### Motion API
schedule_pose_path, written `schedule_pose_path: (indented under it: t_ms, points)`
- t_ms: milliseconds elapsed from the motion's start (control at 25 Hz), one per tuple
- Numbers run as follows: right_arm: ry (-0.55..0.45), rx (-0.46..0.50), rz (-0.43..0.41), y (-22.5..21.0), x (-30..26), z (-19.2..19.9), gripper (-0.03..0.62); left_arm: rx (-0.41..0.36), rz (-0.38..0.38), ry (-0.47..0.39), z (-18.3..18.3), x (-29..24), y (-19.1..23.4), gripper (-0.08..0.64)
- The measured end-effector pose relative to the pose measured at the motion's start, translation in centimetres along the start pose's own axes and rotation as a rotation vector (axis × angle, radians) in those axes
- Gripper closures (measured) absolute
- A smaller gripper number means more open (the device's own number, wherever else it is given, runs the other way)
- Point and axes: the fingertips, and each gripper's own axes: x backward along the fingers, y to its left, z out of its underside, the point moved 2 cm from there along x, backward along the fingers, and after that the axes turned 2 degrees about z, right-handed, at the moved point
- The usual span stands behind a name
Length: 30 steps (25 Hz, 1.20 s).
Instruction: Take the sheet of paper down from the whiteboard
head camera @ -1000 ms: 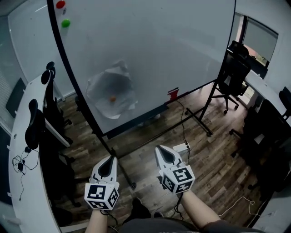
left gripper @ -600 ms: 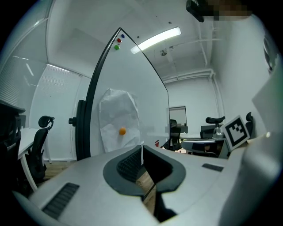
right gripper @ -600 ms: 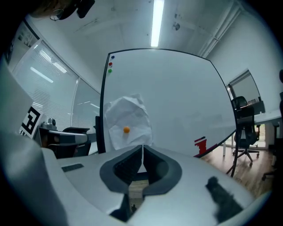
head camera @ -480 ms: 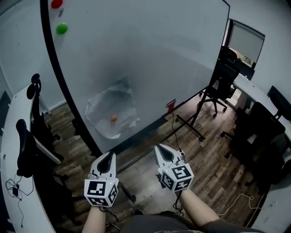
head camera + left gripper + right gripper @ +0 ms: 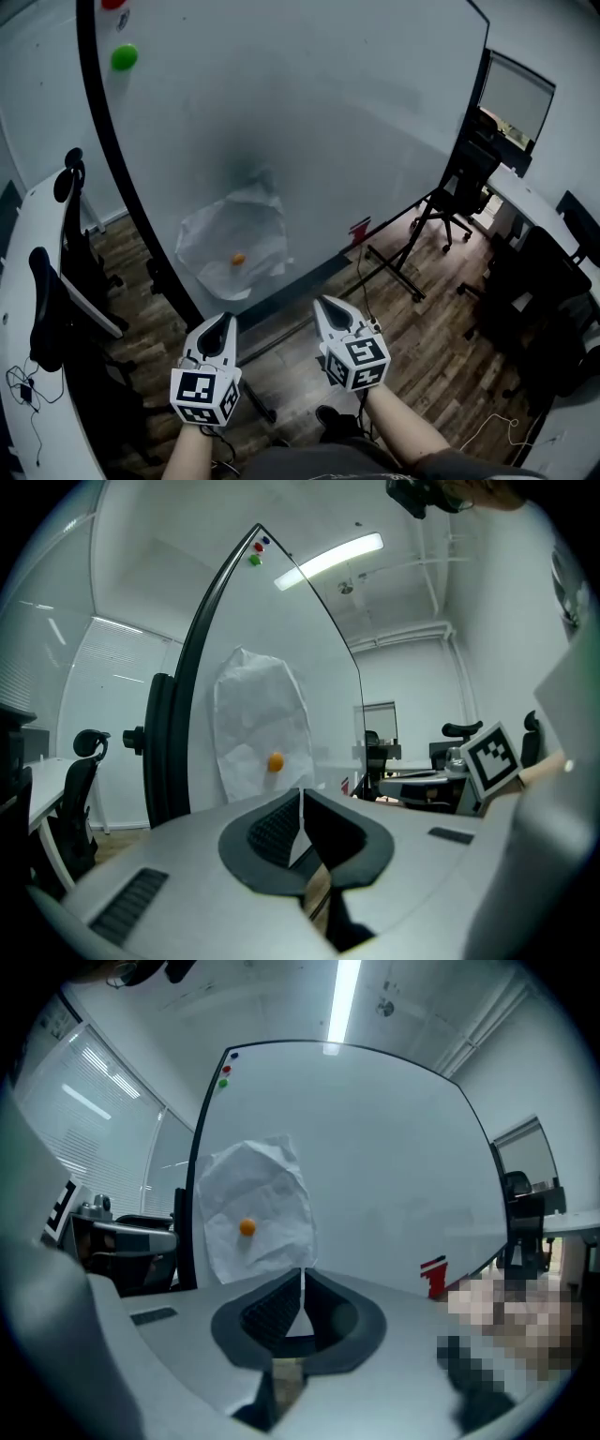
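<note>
Right now the left tool (image 5: 300,797) has its jaws pressed together with nothing between them. The right tool (image 5: 302,1277) is the same: closed and empty. In the head view the two sit side by side, low in front of the whiteboard (image 5: 328,112) and well apart from it. Their tips aim toward its lower part, and their marker cubes are on the end away from the board.

The sheet of paper (image 5: 232,236) hangs on the lower left part of the whiteboard, close to the board's black left frame. It is white and crumpled, held by a small orange magnet (image 5: 238,259) just below its middle. Neither tool touches it. In the left gripper view the sheet shows above and a little left of the closed tips. The right gripper view places it much the same way.

Higher up, near the whiteboard's left frame, sits a green magnet (image 5: 124,57), with a red magnet (image 5: 112,3) above it, cut off at the top of the head view. A small red object (image 5: 360,228) sits at the board's bottom edge, to the right of the sheet.

Below the whiteboard lies a wooden floor (image 5: 422,328), with the board's dark stand legs on it. Left of the whiteboard stands a white table (image 5: 14,281) with dark office chairs (image 5: 47,314) beside it.
</note>
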Motion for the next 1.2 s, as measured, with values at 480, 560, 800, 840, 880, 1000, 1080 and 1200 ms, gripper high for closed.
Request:
schedule_pose_path:
  t_ms: [480,560,800,840,880,1000,1080,1200]
  points:
    - [0.076,0.050,-0.206,-2.6,-7.6,0.9,0.565,0.031,-0.183,0.001,-0.7,-3.5,0.9,0.535]
    - [0.091,0.063,-0.235,-2.8,-8.5,1.3,0.564,0.045,-0.202,-0.006,-0.7,-3.9,0.9,0.535]
    - [0.121,0.087,-0.354,-1.7,-10.7,2.2,0.482,0.032,-0.265,-0.005,-0.9,-4.7,0.8,0.535]
    - [0.122,0.092,-0.368,-1.5,-11.0,2.2,0.481,0.031,-0.276,-0.004,-0.9,-4.9,0.8,0.535]
    - [0.117,0.096,-0.374,-1.4,-11.4,2.1,0.481,0.029,-0.285,-0.002,-0.9,-5.0,0.8,0.535]
    - [0.103,0.104,-0.379,-1.2,-12.2,1.7,0.482,0.029,-0.304,0.002,-0.9,-5.4,0.9,0.535]
    - [0.104,0.109,-0.384,-1.1,-12.6,1.5,0.483,0.032,-0.314,-0.001,-1.0,-5.6,1.0,0.535]
    - [0.109,0.105,-0.393,-1.1,-13.3,1.5,0.515,0.028,-0.334,-0.008,-1.3,-5.8,1.3,0.535]
